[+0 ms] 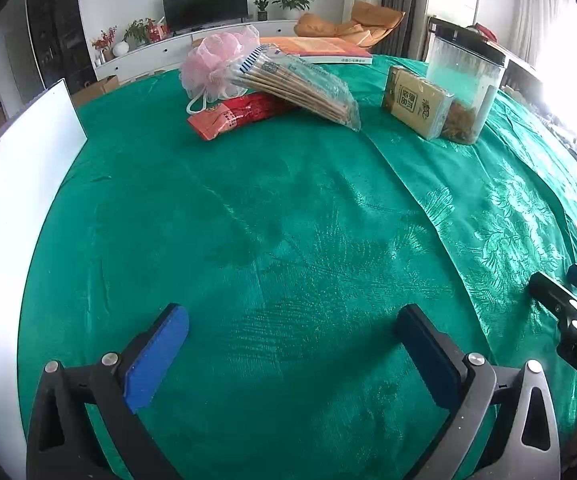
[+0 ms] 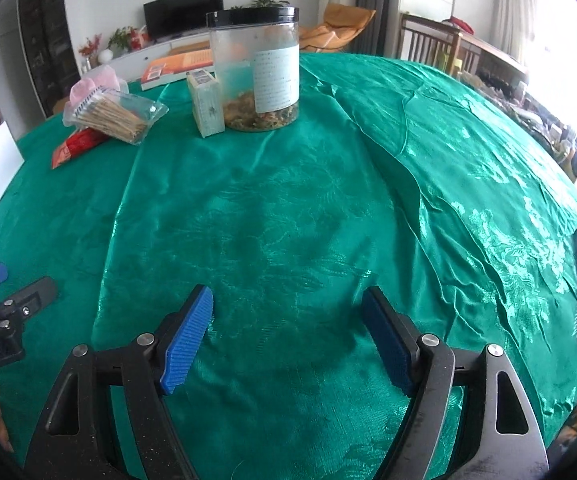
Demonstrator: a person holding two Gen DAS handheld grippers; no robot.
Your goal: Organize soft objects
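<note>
The pink bath pouf (image 1: 218, 62) lies near the tablecloth's (image 1: 288, 220) far edge, touching a chopstick pack (image 1: 300, 86). We hold the left gripper (image 1: 292, 344) and right gripper (image 2: 288, 328) over bare cloth near its near edge, both with jaws spread and empty.

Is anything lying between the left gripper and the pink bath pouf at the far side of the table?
Only bare green cloth lies between the open left gripper and the pile. At the pile, the bag of wooden sticks leans across the pink bath pouf, and the red packet lies in front.
</note>
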